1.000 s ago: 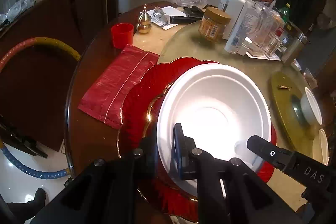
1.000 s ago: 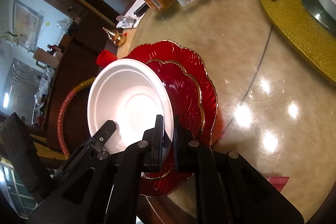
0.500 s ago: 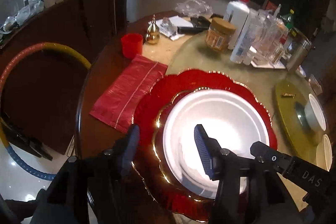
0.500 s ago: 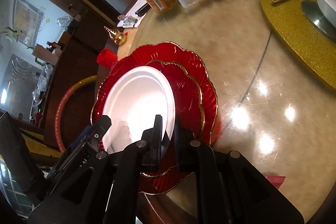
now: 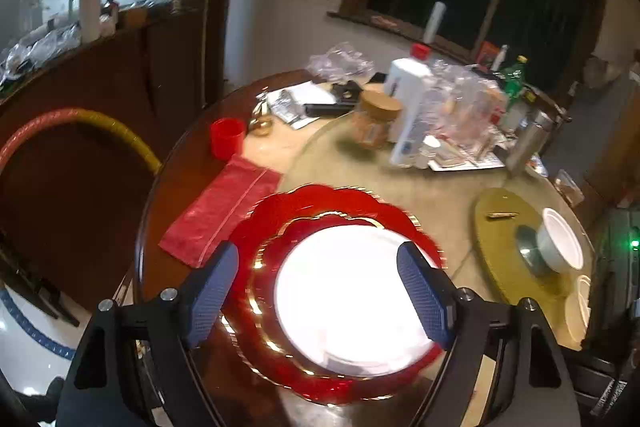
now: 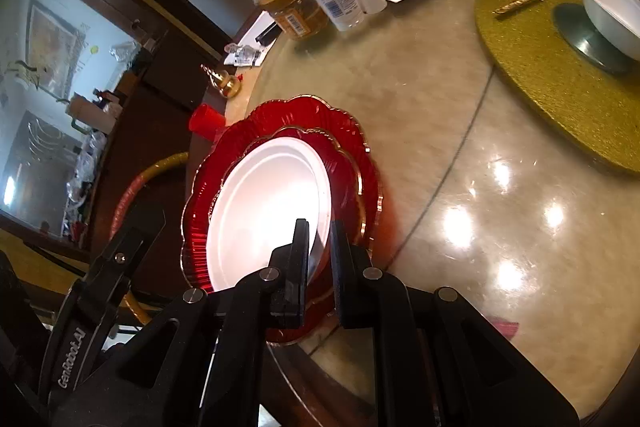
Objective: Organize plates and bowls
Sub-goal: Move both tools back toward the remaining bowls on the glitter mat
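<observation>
A white plate [image 5: 348,299] lies on two stacked red scalloped plates [image 5: 320,203] with gold rims, at the table's near edge. My left gripper [image 5: 320,291] hangs above it. Its jaws are opening and its blue pads [image 5: 424,295] stand wide apart, touching nothing. In the right wrist view, the white plate [image 6: 272,203] runs with its near rim into the narrow gap of my right gripper [image 6: 320,255], which is shut on that rim. A white bowl [image 5: 558,247] stands on a round gold mat [image 5: 504,227] at the right.
A red cloth [image 5: 220,211] and a red cup [image 5: 227,138] lie left of the plates. A jar [image 5: 376,119], a white bottle [image 5: 408,115], glasses and papers crowd the back of the table. Another white dish [image 5: 580,303] sits at the right edge. A hoop [image 5: 100,123] leans at the left.
The left gripper let go of the white plate's rim, opened wide and rose. The plate sank from tilted to flat on the red plates. The right gripper stayed shut at the rim.
</observation>
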`<state>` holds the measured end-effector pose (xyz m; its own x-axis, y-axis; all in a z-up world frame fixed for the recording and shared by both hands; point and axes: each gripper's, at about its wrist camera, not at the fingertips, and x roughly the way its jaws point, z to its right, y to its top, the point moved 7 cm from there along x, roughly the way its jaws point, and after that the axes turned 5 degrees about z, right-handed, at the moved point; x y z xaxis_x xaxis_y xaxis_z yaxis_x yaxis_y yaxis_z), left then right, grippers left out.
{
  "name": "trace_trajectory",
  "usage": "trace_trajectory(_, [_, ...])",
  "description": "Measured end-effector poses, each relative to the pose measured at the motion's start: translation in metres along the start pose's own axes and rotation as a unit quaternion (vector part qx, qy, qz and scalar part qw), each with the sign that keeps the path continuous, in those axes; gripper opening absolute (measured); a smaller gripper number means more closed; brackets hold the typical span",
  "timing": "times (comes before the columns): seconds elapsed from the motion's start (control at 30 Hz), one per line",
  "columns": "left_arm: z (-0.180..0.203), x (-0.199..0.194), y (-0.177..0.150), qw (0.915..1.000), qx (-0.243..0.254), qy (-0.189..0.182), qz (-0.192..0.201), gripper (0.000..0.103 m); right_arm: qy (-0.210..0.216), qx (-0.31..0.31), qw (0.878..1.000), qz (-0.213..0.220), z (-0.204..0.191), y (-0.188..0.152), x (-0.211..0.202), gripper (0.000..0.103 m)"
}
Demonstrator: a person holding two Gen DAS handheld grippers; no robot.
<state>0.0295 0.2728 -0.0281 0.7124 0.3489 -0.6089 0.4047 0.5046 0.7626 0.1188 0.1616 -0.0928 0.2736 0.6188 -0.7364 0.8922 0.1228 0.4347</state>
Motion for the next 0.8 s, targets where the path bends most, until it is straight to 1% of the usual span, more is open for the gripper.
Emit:
trace_trajectory(0.1, [0.018, -0.006, -0.002, 0.9998, 0.013, -0.012, 0.004, 0.082, 0.014, 0.017, 1.0, 0.01, 0.012, 0.001, -0.016, 0.012])
trace_trajectory(0.13, [0.023, -0.008, -0.003, 0.9997, 0.015, -0.017, 0.004, 0.082, 0.021, 0.024, 0.999, 0.015, 0.017, 0.001, -0.023, 0.017])
trace_trajectory(0.17, [0.03, -0.01, -0.004, 0.9996, 0.017, -0.024, 0.004, 0.083, 0.028, 0.029, 0.999, 0.02, 0.02, 0.002, -0.029, 0.038])
trace_trajectory(0.2, [0.036, -0.012, -0.006, 0.9993, 0.021, -0.03, 0.005, 0.084, 0.028, 0.038, 0.998, 0.034, 0.029, 0.002, -0.039, 0.051])
trace_trajectory(0.23, [0.044, -0.015, -0.007, 0.999, 0.023, -0.038, 0.007, 0.085, 0.029, 0.044, 0.998, 0.043, 0.034, 0.003, -0.046, 0.055])
trace_trajectory(0.27, [0.052, -0.017, -0.009, 0.9986, 0.024, -0.047, 0.011, 0.089, 0.037, 0.055, 0.996, 0.054, 0.043, 0.004, -0.056, 0.056])
trace_trajectory(0.3, [0.058, -0.018, -0.01, 0.9982, 0.026, -0.052, 0.013, 0.091, 0.04, 0.062, 0.996, 0.058, 0.049, 0.005, -0.062, 0.057])
trace_trajectory(0.47, [0.099, -0.02, -0.019, 0.9951, 0.059, -0.079, 0.014, 0.092, 0.032, 0.096, 0.991, 0.082, 0.093, 0.007, -0.092, 0.057])
trace_trajectory(0.6, [0.121, -0.019, -0.026, 0.9933, 0.067, -0.094, 0.006, 0.092, 0.038, 0.129, 0.987, 0.093, 0.124, 0.006, -0.109, 0.057])
trace_trajectory(0.8, [0.149, -0.008, -0.04, 0.9913, 0.068, -0.111, -0.019, 0.092, 0.026, 0.159, 0.981, 0.109, 0.17, 0.006, -0.139, 0.057])
